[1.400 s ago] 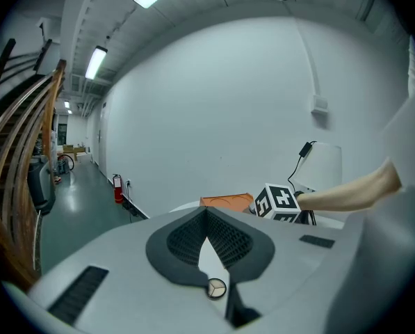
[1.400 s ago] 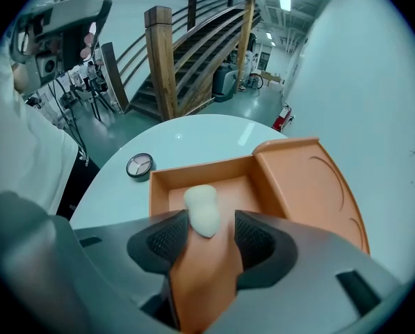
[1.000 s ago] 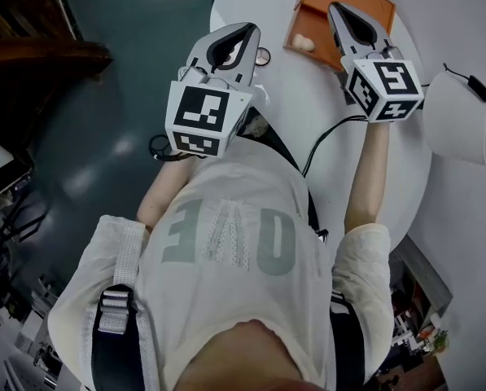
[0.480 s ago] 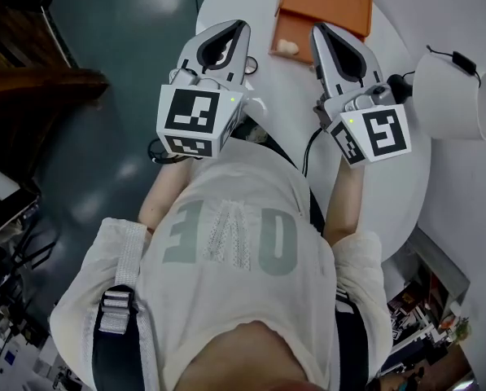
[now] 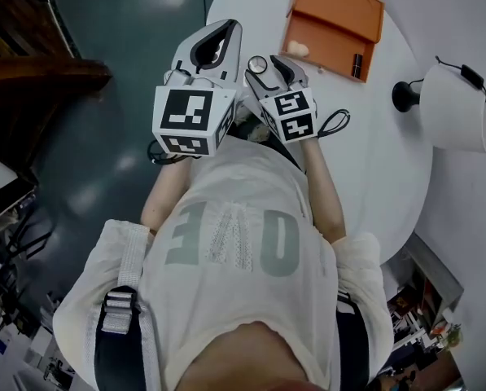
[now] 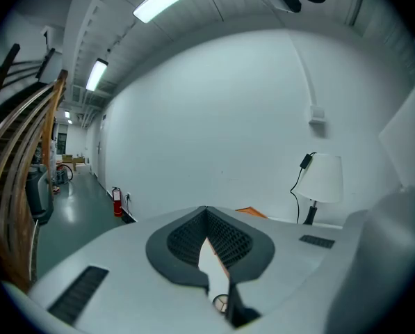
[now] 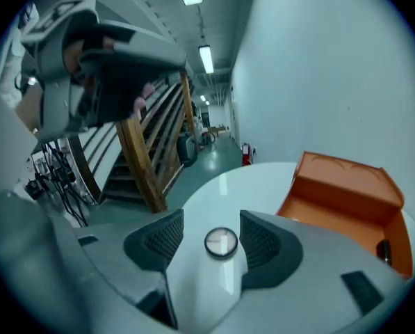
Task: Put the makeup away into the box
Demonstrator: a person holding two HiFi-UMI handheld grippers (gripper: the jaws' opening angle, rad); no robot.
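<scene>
1. Right gripper: jaws wide apart, just opened. It sits low over the near end of the table, pointing downward. The pads clamp nothing.
2. Round compact: small, clear-topped with a dark rim, lying flat on the table. It sits in the gap between the right gripper's two pads, touching neither. It is outside the box, well short of it.
3. Left gripper: jaw tips closed together with nothing between them. It is held in the air just left of the right gripper, above the table's near edge.
4. Box: orange, lid open and tilted back, at the far end of the table.
5. Lipstick: a dark tube inside the box, against its right-hand wall.
6. Pale puff: a small beige lump inside the box, at its left end.
7. Table: white, with a rounded outline.
8. Lamp: white shade on a dark base, at the table's right side.
9. Cable: black and looped, lying on the table beside the right gripper's marker cube.
10. Wooden staircase: beyond the table, seen in the right gripper view.
</scene>
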